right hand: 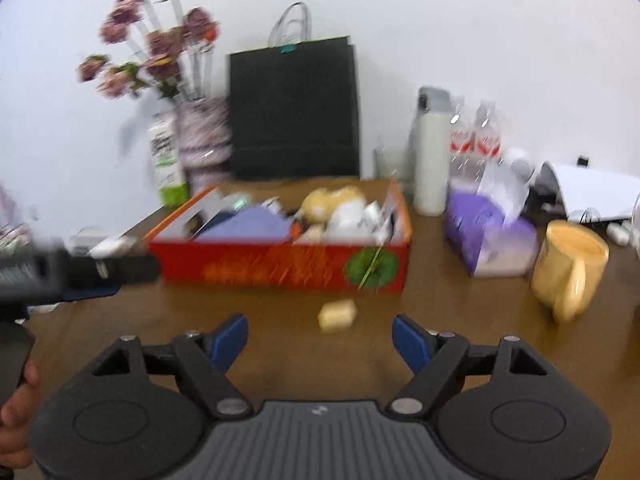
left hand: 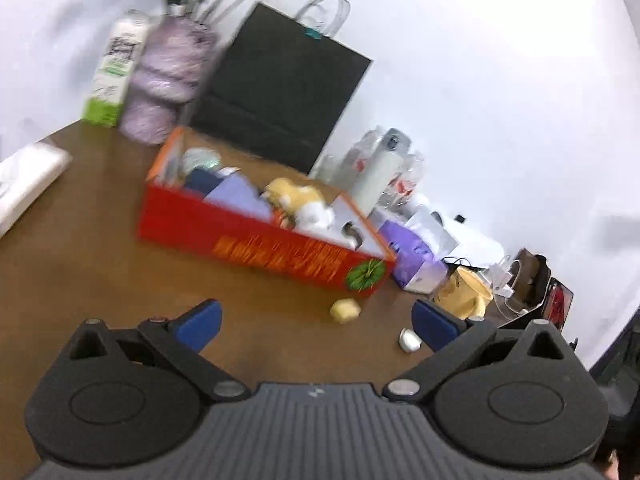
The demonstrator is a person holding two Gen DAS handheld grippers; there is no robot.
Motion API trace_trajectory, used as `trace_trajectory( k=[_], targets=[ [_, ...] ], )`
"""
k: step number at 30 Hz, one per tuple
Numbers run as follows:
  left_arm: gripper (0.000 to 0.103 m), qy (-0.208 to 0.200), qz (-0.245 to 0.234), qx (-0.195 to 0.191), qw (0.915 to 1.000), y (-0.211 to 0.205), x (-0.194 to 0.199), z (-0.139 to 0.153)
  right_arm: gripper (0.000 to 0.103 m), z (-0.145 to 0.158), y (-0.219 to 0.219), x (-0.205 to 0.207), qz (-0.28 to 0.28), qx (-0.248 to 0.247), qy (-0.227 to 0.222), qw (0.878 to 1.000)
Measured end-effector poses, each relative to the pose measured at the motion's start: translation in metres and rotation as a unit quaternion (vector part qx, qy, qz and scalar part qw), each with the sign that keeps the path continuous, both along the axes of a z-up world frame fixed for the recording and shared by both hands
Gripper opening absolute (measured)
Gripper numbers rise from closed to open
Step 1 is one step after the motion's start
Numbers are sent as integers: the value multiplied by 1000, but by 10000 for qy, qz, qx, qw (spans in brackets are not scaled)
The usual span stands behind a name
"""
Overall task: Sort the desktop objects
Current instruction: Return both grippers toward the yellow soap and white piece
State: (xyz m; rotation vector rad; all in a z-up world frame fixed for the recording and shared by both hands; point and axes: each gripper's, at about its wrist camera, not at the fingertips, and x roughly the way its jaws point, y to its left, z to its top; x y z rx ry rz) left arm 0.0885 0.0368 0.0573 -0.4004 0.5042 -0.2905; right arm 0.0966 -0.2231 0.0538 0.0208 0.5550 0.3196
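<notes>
Both grippers hang released and empty – left gripper (left hand: 316, 320), right gripper (right hand: 320, 340) – over the brown surface (right hand: 260, 360), where a small pale yellow block (right hand: 338, 315) lies just before the filled red box (right hand: 280, 264) – likely light and soft, best pinched across its short sides.

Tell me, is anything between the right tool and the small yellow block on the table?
Nothing visible. The right tool is open and empty, and only bare brown table lies between it and the yellow block, which sits before the red box.
</notes>
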Motion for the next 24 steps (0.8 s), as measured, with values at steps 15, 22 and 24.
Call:
trace_trajectory(
  k=[15,22,24],
  targets=[
    [103,969,653,1634,9796,-15,-33,-42,81,-36,13,-65,220,-422,-34,9989],
    [103,1149,687,920,9867,2,-27,-49,81,-39,7,-62,58,-432,-30,9990],
    [103,1162,738,1064,9848,-1,-26,-49,81,-39,5,-61,17,-407,-48,9992]
  ],
)
